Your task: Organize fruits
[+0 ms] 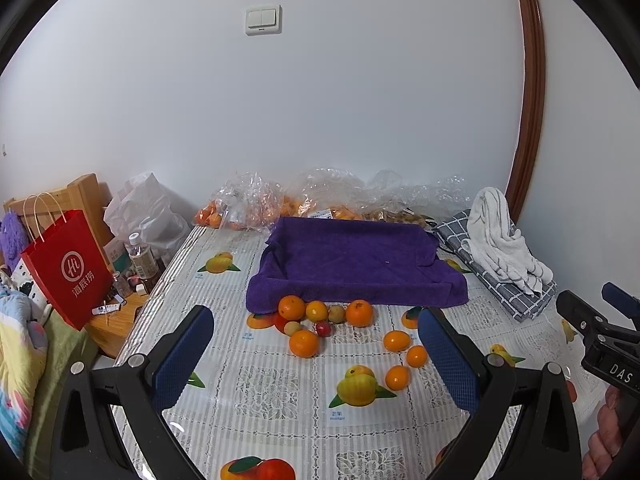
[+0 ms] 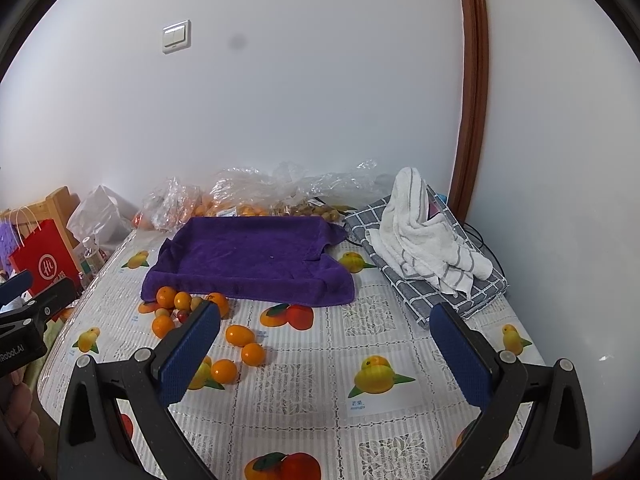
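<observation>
Left gripper [image 1: 316, 344] and right gripper [image 2: 324, 340], each with blue-padded fingers [image 1: 184, 356] spread wide and holding nothing, hover side by side above the fruit-print tablecloth [image 2: 304, 392]. Just ahead of the left gripper, and ahead-left of the right one, loose oranges [image 1: 304, 343] and smaller fruits [image 1: 336, 313] lie scattered on the cloth, several touching the near edge of the purple towel-lined tray [image 1: 348, 256]. Beyond the tray sit clear plastic bags of fruit [image 1: 248, 204] against the wall, with a white striped towel [image 2: 428, 236] on a folded checked cloth [image 2: 448, 288] ahead-right.
</observation>
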Motion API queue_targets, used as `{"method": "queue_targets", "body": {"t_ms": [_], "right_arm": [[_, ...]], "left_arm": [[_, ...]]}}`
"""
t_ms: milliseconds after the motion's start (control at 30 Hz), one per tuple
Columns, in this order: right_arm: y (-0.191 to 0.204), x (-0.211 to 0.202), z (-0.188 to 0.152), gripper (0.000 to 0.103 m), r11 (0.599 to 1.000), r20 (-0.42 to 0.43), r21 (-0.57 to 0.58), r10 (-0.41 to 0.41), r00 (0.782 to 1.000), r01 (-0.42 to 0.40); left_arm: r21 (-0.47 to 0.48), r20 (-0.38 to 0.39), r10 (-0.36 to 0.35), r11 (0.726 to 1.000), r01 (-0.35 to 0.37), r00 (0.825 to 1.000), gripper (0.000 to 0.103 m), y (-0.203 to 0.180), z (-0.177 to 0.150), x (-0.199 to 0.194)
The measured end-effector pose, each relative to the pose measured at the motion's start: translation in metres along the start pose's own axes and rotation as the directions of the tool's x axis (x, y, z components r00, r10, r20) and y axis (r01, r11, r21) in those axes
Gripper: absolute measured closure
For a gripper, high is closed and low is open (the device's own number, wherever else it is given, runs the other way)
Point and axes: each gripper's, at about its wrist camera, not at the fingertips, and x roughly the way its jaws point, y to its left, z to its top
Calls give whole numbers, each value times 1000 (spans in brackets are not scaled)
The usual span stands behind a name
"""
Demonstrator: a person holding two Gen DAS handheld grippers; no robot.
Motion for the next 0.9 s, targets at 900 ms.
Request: {"method": "queue_targets", "body": {"t_ms": [900], "right_arm": [[5, 34, -14, 3, 999, -40, -36, 28, 999, -30]], "left_arm": [[-13, -21, 7, 1000, -8, 1000, 0, 10, -5, 26]]}}
